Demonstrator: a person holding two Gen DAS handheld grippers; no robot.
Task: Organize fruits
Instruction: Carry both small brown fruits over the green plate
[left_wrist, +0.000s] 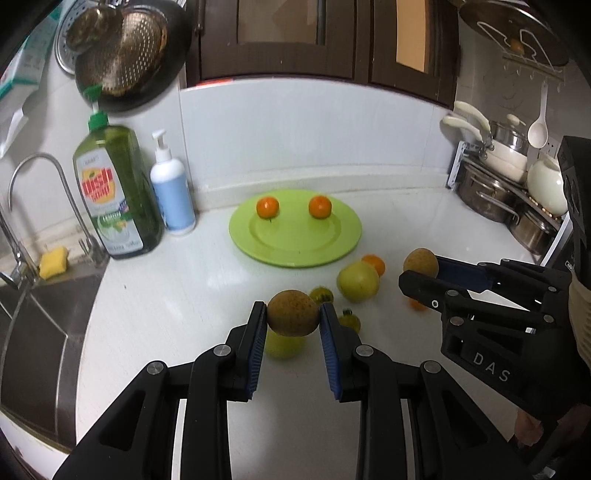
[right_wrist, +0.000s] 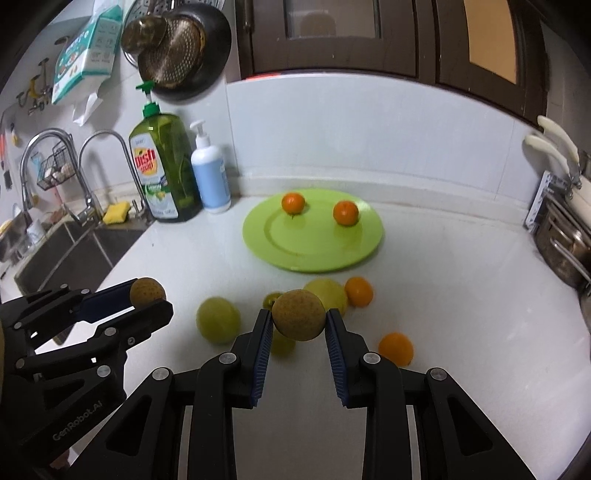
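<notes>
Item, centre-left of my left view: left gripper (left_wrist: 293, 319) pinching a brown speckled fruit (left_wrist: 293, 313) across its middle, clear of the counter (left_wrist: 184, 295).

Item, right edge: right gripper (left_wrist: 419, 275) clamped on a second brown fruit (left_wrist: 420, 261).

Handling, I judge: light, firm, round, apt to roll; grip at widest girth.

Green plate (left_wrist: 295, 240), upper centre, holds two oranges (left_wrist: 267, 206).

Obscured: yellow-green fruit (left_wrist: 282, 345) behind my pads (left_wrist: 258, 354); small dark-green pieces, indistinct.
</notes>
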